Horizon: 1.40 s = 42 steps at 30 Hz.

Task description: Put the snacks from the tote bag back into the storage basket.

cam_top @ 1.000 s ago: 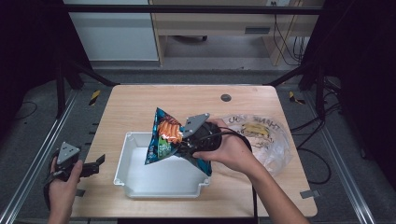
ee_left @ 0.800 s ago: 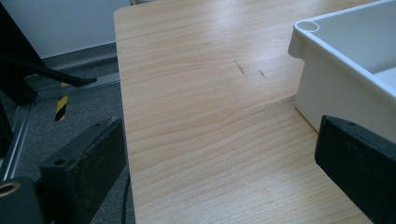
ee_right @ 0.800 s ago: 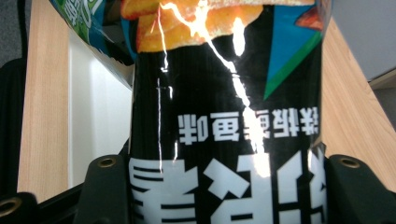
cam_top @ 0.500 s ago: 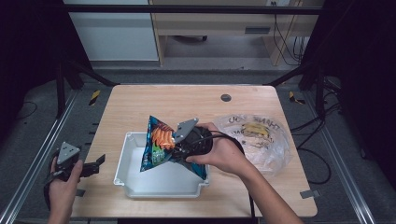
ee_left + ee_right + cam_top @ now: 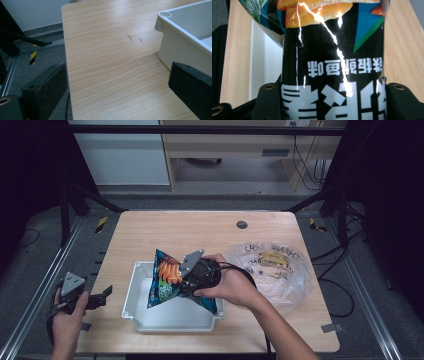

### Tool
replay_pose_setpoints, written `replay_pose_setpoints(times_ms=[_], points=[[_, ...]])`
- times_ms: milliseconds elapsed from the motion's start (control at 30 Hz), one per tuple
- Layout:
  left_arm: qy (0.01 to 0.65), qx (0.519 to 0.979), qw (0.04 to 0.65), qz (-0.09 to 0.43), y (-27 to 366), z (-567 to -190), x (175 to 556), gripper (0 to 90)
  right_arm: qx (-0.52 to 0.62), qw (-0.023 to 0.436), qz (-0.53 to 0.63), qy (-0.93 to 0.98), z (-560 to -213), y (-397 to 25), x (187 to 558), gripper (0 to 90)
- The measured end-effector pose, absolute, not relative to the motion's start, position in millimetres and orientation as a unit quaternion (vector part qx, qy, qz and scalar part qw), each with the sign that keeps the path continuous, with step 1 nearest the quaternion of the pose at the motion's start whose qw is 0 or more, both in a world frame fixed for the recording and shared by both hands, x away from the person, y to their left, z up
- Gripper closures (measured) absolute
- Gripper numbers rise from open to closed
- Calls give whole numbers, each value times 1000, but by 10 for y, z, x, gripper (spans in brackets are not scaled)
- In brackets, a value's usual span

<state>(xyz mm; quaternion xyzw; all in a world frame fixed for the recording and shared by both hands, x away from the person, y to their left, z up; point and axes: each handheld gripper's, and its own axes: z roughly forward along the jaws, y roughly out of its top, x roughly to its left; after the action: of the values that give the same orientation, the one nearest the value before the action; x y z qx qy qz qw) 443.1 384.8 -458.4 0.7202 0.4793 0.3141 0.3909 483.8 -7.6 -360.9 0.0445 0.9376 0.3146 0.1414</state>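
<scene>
Right tool (image 5: 186, 279) clamped on crisp packet (image 5: 165, 282), now carried leftward and lower vs. 1 s ago, hanging over white tray (image 5: 131, 292); packet not yet released; placing in tray looks imminent. Left tool (image 5: 102, 295) idle at bench (image 5: 200, 230) edge, jaws apart, empty.

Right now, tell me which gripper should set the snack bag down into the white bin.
Right. The right gripper already has its jaws closed on the snack bag, held over the white bin. The left gripper is open off the table's left edge, holding nothing.
</scene>
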Motion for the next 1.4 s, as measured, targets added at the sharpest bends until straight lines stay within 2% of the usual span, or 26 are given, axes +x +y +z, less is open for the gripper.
replay_pose_setpoints(times_ms=[1400], points=[[479,721,390,313,3839,-4586,4438,21,19,113,281,953,-3878,227,4884,414]])
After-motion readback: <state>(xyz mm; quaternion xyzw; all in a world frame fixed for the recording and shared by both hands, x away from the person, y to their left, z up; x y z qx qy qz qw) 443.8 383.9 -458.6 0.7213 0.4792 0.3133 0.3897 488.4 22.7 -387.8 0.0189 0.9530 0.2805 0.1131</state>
